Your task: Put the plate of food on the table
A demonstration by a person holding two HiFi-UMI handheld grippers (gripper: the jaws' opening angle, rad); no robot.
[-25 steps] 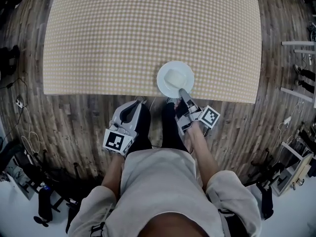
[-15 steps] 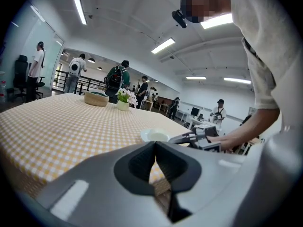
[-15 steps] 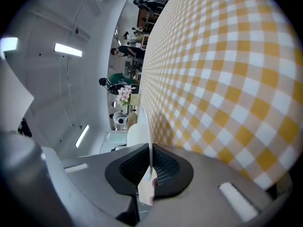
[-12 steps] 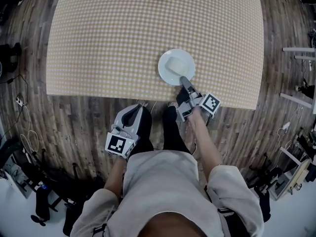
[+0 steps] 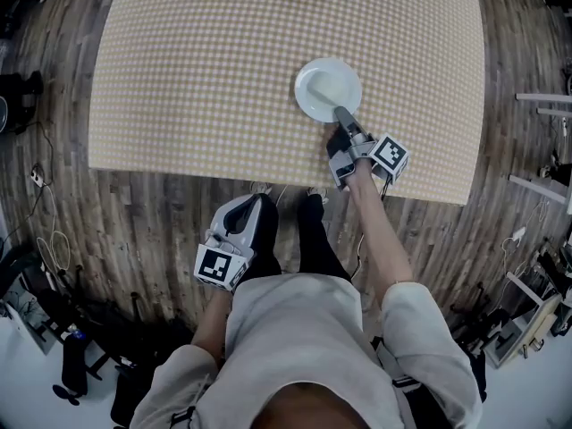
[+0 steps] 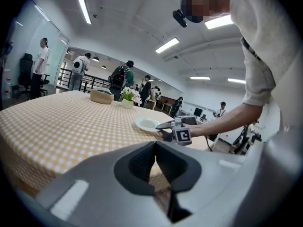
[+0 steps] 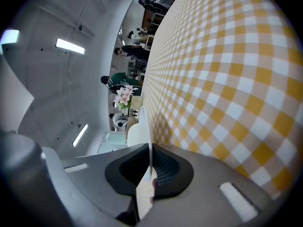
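Note:
A white plate [image 5: 323,86] with a pale block of food on it is over the yellow checked table [image 5: 197,79], right of centre. My right gripper [image 5: 342,114] is shut on the plate's near rim. In the right gripper view the rim of the plate [image 7: 149,131] runs edge-on between the dark pads [image 7: 165,167]. Whether the plate touches the cloth, I cannot tell. My left gripper [image 5: 253,206] hangs shut and holds nothing, off the table's near edge, close to the person's legs. The left gripper view shows the plate [image 6: 147,123] and the right gripper [image 6: 163,126] across the table.
A woven basket [image 6: 102,96] and a small pot of flowers [image 6: 127,98] stand at the table's far edge. The near table edge [image 5: 268,181] lies between the two grippers. Cables and stands litter the wooden floor [image 5: 54,239] around. Several people stand in the background.
My right gripper has carried the plate from the table's near edge farther in over the cloth. The left gripper has stayed low by the legs, almost still.

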